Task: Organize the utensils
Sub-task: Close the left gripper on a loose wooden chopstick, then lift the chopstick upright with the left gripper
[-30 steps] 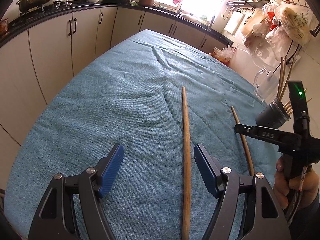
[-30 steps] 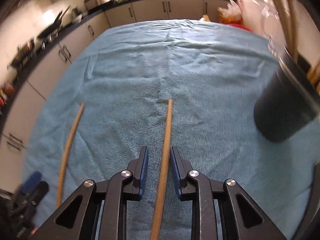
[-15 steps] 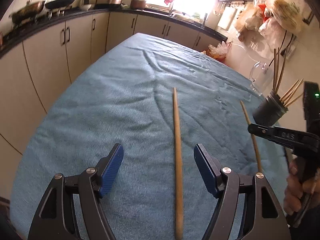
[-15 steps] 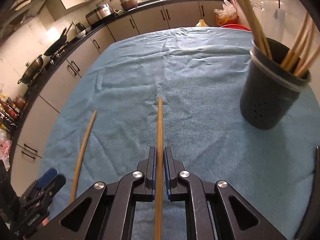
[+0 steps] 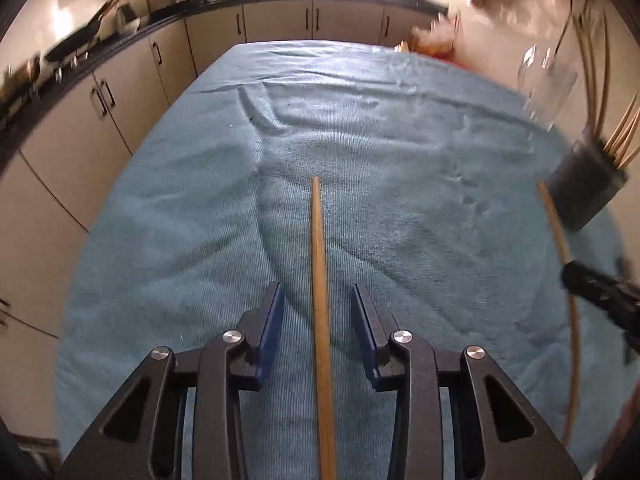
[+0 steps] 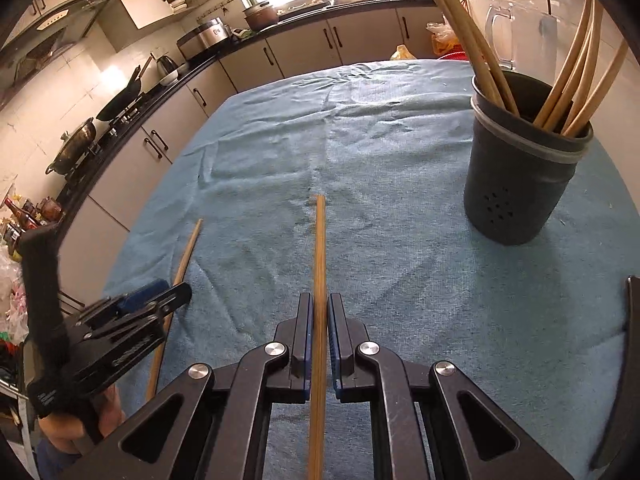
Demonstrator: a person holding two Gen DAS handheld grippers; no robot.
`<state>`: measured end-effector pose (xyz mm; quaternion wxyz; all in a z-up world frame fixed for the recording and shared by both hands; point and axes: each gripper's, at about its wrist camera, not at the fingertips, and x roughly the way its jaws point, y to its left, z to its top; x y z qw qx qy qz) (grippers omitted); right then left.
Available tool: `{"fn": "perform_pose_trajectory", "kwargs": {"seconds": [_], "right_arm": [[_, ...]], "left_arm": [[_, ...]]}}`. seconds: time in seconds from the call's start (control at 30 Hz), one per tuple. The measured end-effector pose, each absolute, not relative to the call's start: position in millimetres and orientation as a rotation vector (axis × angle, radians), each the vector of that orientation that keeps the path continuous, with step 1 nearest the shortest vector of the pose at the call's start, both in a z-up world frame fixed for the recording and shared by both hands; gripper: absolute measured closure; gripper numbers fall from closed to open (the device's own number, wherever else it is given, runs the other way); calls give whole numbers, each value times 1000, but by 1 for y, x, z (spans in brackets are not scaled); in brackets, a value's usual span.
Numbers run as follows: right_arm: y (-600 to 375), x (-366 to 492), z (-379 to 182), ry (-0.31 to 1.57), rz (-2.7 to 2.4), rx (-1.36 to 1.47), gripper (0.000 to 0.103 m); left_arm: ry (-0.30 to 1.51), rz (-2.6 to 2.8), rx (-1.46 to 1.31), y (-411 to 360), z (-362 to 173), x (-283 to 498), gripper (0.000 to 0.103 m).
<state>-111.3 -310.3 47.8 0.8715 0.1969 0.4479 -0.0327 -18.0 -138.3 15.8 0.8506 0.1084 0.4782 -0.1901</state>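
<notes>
A wrinkled blue terry cloth (image 6: 400,240) covers the whole table, with cream kitchen cabinets (image 6: 168,136) and a dark countertop running behind it. On the cloth's right side stands a dark grey cylindrical utensil holder with small drain holes (image 6: 516,184), upright, holding several long bamboo chopsticks (image 6: 560,92) that fan out above its rim. In the left wrist view the same holder (image 5: 584,188) shows blurred at the far right edge.

The right gripper (image 6: 319,320) has its blue-padded jaws drawn in tight on one long bamboo chopstick (image 6: 320,264), which runs straight forward from between the pads, its far end over the cloth, well left of the holder. The left gripper (image 5: 318,328) straddles a second bamboo chopstick lying flat on the cloth (image 5: 320,280); its jaws are closing, a clear gap showing between each pad and the stick. From the right wrist view that gripper (image 6: 132,316) sits at the left edge, a hand (image 6: 80,420) beneath it, over the second chopstick (image 6: 186,256), which lies near the gripped one, roughly parallel but apart.
</notes>
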Motion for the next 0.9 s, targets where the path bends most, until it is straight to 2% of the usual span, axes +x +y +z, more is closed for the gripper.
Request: {"fn": "perform_pose_trajectory", "kwargs": {"seconds": [0.03, 0.1, 0.13, 0.37, 0.6, 0.9], "right_arm": [[-310, -111, 48, 935, -66, 413, 95], [-311, -111, 48, 933, -61, 416, 95], [-311, -112, 48, 931, -60, 418, 95], [-309, -125, 62, 886, -52, 407, 95], [-305, -144, 88, 792, -18, 404, 95], [-290, -174, 117, 655, 25, 375, 95]], "left_arm": [[1011, -405, 246, -144, 16, -17, 80], [1024, -397, 234, -148, 17, -14, 89], [1026, -390, 230, -149, 17, -12, 96], [1002, -456, 114, -132, 28, -22, 97], [837, -522, -33, -101, 89, -54, 97], [690, -546, -104, -87, 132, -89, 96]]}}
